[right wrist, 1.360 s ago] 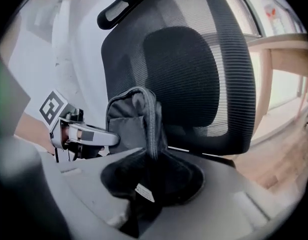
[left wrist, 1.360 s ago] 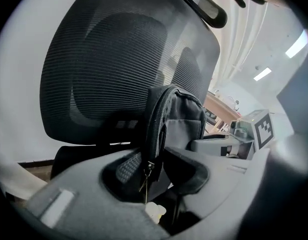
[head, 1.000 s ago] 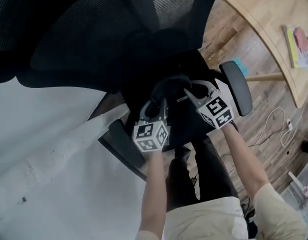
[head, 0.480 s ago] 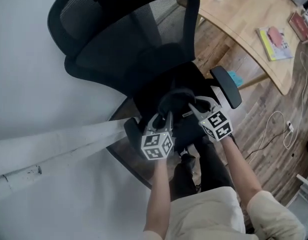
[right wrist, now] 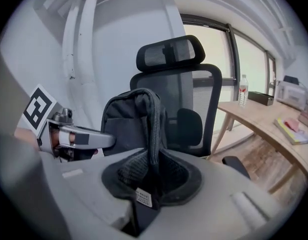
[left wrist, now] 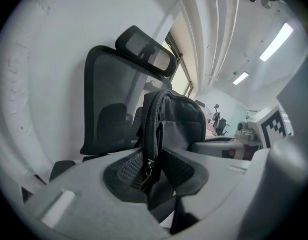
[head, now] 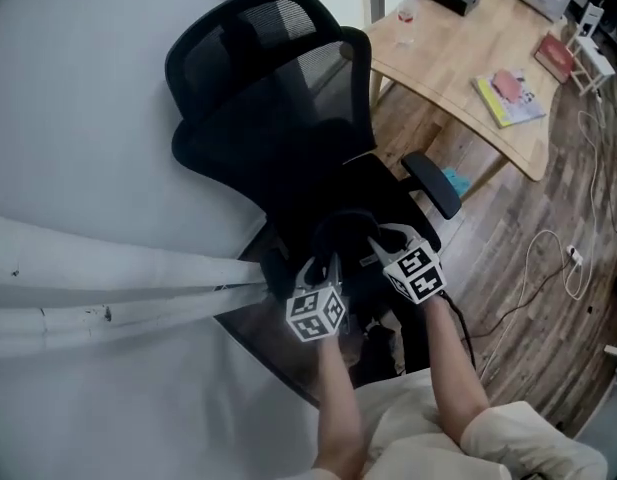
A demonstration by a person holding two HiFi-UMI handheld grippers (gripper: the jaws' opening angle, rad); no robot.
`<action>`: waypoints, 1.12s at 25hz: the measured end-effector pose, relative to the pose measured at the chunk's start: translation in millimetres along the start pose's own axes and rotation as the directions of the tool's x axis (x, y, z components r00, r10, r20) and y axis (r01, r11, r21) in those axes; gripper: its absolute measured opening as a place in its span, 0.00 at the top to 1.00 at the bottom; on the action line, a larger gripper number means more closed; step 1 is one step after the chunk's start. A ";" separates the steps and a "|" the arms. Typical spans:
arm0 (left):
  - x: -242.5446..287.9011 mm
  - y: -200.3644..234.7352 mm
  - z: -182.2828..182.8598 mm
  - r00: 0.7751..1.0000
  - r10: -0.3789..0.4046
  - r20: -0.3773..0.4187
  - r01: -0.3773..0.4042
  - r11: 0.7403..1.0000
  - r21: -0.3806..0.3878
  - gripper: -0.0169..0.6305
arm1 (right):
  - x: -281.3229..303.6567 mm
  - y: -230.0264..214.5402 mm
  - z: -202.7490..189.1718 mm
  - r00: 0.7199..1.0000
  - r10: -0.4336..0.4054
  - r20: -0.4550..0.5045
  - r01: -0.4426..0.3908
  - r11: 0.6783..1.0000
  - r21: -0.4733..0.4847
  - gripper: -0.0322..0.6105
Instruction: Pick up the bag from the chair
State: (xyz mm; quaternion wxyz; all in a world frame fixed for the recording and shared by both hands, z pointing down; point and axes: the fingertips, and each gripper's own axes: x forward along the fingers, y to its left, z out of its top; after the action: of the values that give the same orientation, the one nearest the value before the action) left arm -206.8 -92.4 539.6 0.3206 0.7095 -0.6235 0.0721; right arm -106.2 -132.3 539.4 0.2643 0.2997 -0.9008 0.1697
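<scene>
From the head view, the left claw (head: 320,264) and the right claw (head: 384,240) sit side by side over the seat of a black mesh chair (head: 278,98). Each holds a part of the black bag (head: 345,226) between them. The bag is dark against the dark seat, so whether its bottom touches the cushion cannot be told. A pale wooden bench (head: 458,63) stands behind the chair's right armrest (head: 431,183), with a book (head: 508,96) and a bottle (head: 406,8) on it (a white cable lies on the plank floor nearby).

In the left gripper view, the jaws are clenched on a padded shoulder strap (left wrist: 153,126), which runs up out of the pads to the top of the bag. The bag's grey-black body stands upright just beyond the jaws, in front of the chair's back. The other claw's marker cube shows at the right edge.

In the right gripper view, the jaws are likewise clamped on a ribbed black strap (right wrist: 154,129), with a small white label (right wrist: 143,197) hanging below the pads. The bag hangs just behind, in front of the mesh back and headrest (right wrist: 168,54).
</scene>
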 end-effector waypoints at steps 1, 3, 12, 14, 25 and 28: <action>-7.3 -1.5 3.0 1.000 -0.001 0.003 0.001 1.000 -0.003 0.82 | -6.6 5.7 3.1 1.000 -0.010 0.007 0.009 1.000 0.003 0.84; -22.1 -3.8 9.9 1.000 0.000 0.010 0.000 1.000 -0.009 0.82 | -18.9 17.5 9.5 1.000 -0.009 0.020 0.009 1.000 0.012 0.84; -72.9 -54.7 42.2 0.998 -0.052 0.030 0.051 0.998 0.025 0.82 | -87.2 29.8 33.1 0.995 -0.011 0.097 0.001 0.995 0.102 0.84; -84.1 -67.8 49.8 0.999 -0.030 0.044 0.029 0.999 0.031 0.82 | -100.9 30.5 39.4 0.994 0.024 0.110 -0.033 0.996 0.083 0.84; -130.1 -158.1 56.3 0.985 0.045 0.164 -0.057 0.996 0.068 0.83 | -189.3 14.9 56.7 0.977 0.120 0.174 -0.120 0.993 -0.009 0.84; -142.2 -184.1 59.1 0.978 0.073 0.193 -0.091 0.992 0.085 0.84 | -211.0 8.9 60.7 0.971 0.124 0.206 -0.126 0.992 -0.002 0.84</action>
State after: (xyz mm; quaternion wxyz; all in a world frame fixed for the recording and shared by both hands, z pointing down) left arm -83.1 -2.3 354.7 0.2228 0.7008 -0.6760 0.0464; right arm 9.1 -58.7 367.5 0.1567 0.2599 -0.9395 0.1588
